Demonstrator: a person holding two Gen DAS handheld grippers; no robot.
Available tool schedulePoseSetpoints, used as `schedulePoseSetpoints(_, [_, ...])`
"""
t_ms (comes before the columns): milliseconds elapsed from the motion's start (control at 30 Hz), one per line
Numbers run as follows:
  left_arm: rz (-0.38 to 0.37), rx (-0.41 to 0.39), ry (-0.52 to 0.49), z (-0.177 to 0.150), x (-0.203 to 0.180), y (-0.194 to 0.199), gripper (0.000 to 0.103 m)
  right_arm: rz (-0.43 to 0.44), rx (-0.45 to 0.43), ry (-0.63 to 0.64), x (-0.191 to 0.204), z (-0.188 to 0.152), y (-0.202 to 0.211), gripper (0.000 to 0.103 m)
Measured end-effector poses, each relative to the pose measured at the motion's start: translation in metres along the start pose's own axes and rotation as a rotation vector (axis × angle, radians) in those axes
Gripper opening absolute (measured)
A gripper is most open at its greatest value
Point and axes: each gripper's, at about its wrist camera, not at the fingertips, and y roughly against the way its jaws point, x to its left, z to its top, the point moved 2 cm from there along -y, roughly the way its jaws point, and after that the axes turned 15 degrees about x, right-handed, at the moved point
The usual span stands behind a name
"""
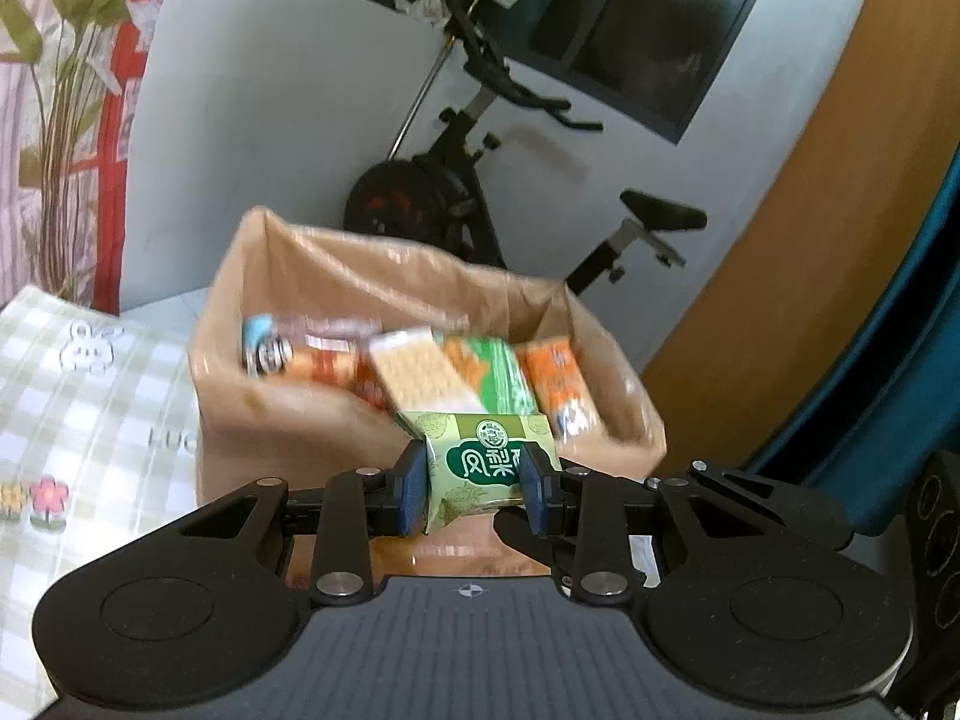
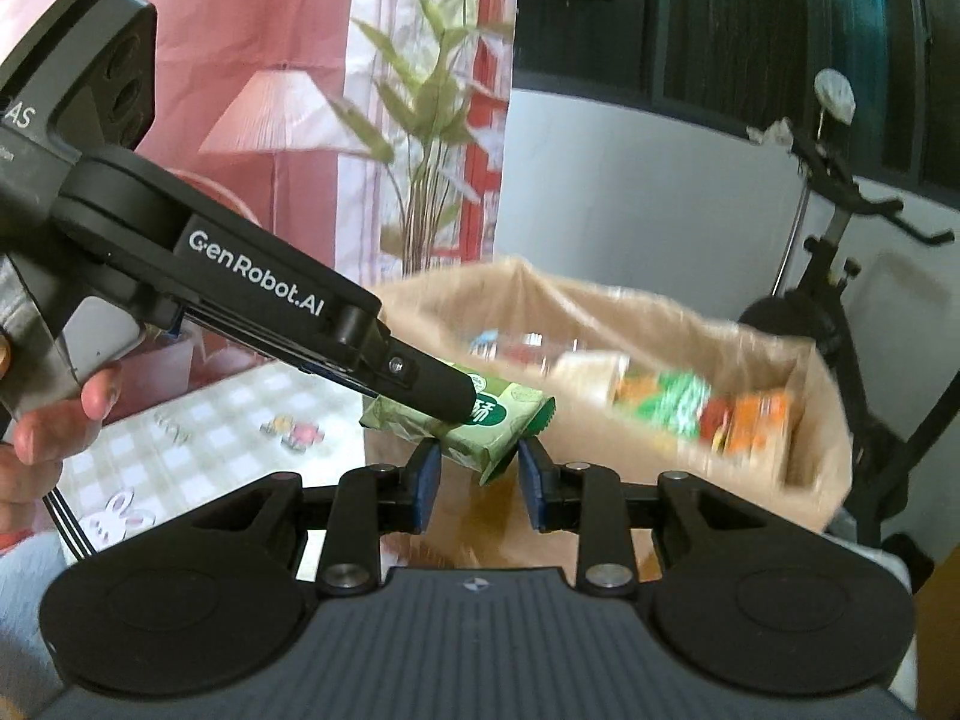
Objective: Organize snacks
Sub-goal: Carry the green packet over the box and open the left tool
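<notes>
Green pineapple-cake packet (image 1: 483, 468), held aloft just before the open brown paper bag (image 1: 252, 420) of snacks on the checked counter (image 1: 78, 408). Left tool (image 1: 474, 489) is clamped across its middle; right tool (image 2: 478, 474), at its narrowest, pinches the packet's near end. Long axis runs crosswise to the left tool, serrated end toward the bag. Best carried level over the rim, both grips freed together.
</notes>
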Motion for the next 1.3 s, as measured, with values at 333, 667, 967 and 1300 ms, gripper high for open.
schedulePoseSetpoints(333, [-0.013,0.045,0.052,0.047,0.043,-0.02,0.035,-0.017,-0.006,0.038,-0.01,0.054,-0.033,0.031])
schedulePoseSetpoints(667, [0.002,0.093,0.066,0.057,0.066,-0.044,0.036,0.032,0.062,-0.037,-0.028,0.07,-0.079,0.031])
schedulePoseSetpoints(967, [0.076,0.058,0.009,0.058,0.06,-0.042,0.047,0.04,0.082,-0.062,-0.028,0.078,-0.085,0.031])
schedulePoseSetpoints(1300, [0.179,-0.037,-0.043,0.055,0.047,-0.01,0.08,-0.008,0.054,-0.18,-0.046,0.076,-0.055,0.042])
